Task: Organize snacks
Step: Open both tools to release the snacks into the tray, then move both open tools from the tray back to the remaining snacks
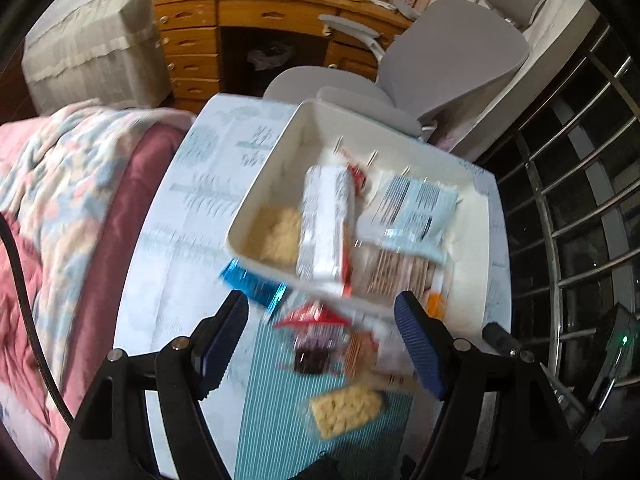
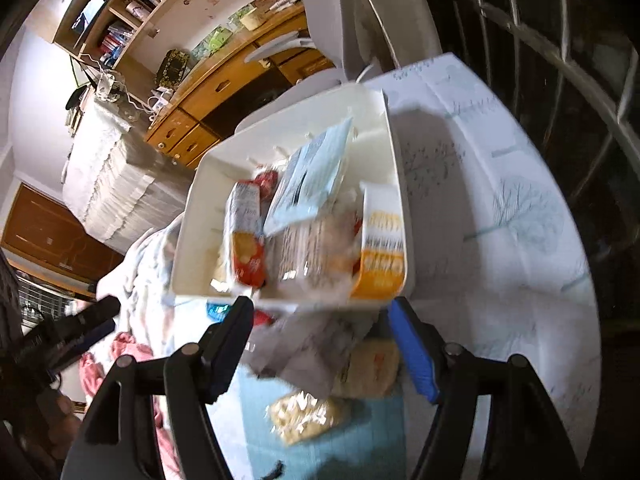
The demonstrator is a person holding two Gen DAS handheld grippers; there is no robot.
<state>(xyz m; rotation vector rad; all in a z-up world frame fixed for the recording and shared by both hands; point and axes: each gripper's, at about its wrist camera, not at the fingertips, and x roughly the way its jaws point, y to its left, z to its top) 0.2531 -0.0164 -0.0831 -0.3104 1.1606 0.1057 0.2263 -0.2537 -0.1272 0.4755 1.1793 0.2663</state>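
Left claw (image 1: 320, 340) and right claw (image 2: 320, 344) both spread apart and empty, hovering over loose red-and-white snack packets (image 1: 316, 332) on the teal striped mat (image 1: 272, 400), just short of white plastic bin (image 1: 264, 208) straight ahead on the counter (image 1: 160, 272).

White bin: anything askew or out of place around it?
Yes. The white bin is partly filled, yet several snacks lie outside by its near edge: a blue packet tucked partly under its corner, a red packet and a cracker pack on the striped mat. Inside, packs overlap crookedly. Both tongs are open and empty.
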